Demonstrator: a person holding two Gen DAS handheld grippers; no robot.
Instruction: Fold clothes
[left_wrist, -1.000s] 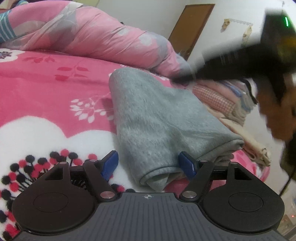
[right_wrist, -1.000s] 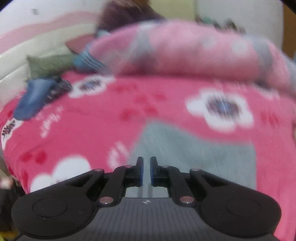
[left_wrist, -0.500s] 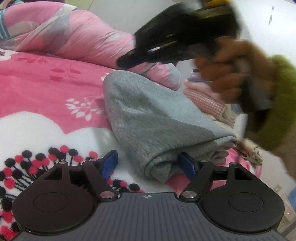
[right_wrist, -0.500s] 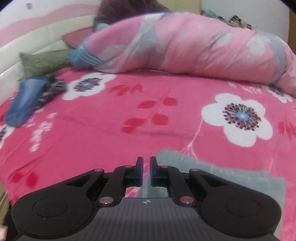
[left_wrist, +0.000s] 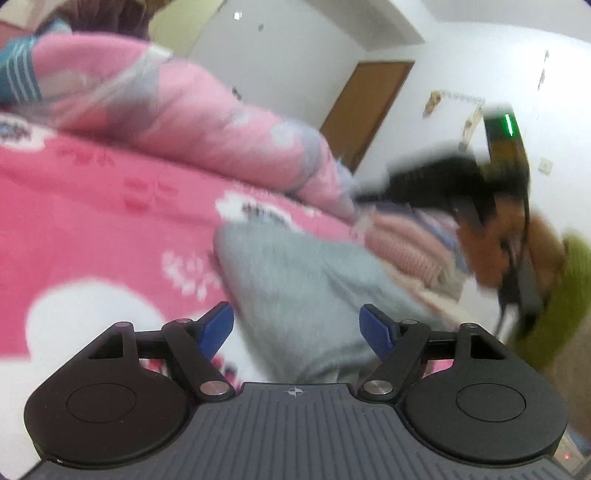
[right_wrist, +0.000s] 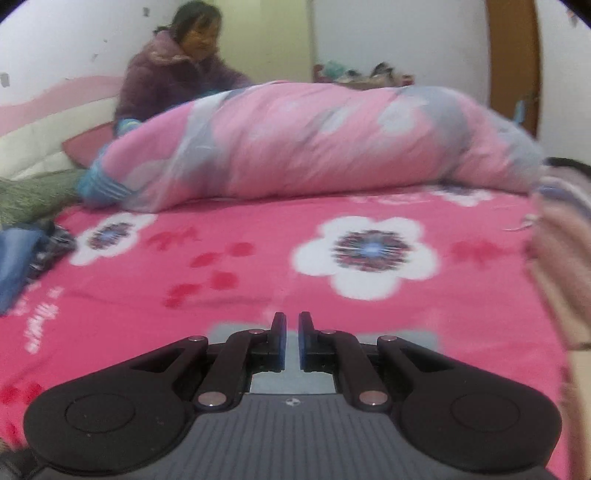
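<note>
Bed with pink flowered blanket (right_wrist: 258, 280); rolled pink-and-grey quilt (right_wrist: 314, 147) along its far side; brown door (left_wrist: 365, 110); seated person (right_wrist: 177, 74) in a purple jacket behind the quilt.

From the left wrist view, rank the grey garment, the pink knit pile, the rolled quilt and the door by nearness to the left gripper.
1. grey garment, between the fingers of the left gripper
2. pink knit pile, right
3. rolled quilt, behind
4. door, back wall

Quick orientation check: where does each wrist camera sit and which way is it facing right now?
Left wrist: behind the open left gripper, facing the folded grey garment, clothes stack and door; the right hand shows.
Right wrist: behind the shut right gripper, facing across the pink blanket to the rolled quilt.
Shared: blanket, quilt, grey garment.
</note>
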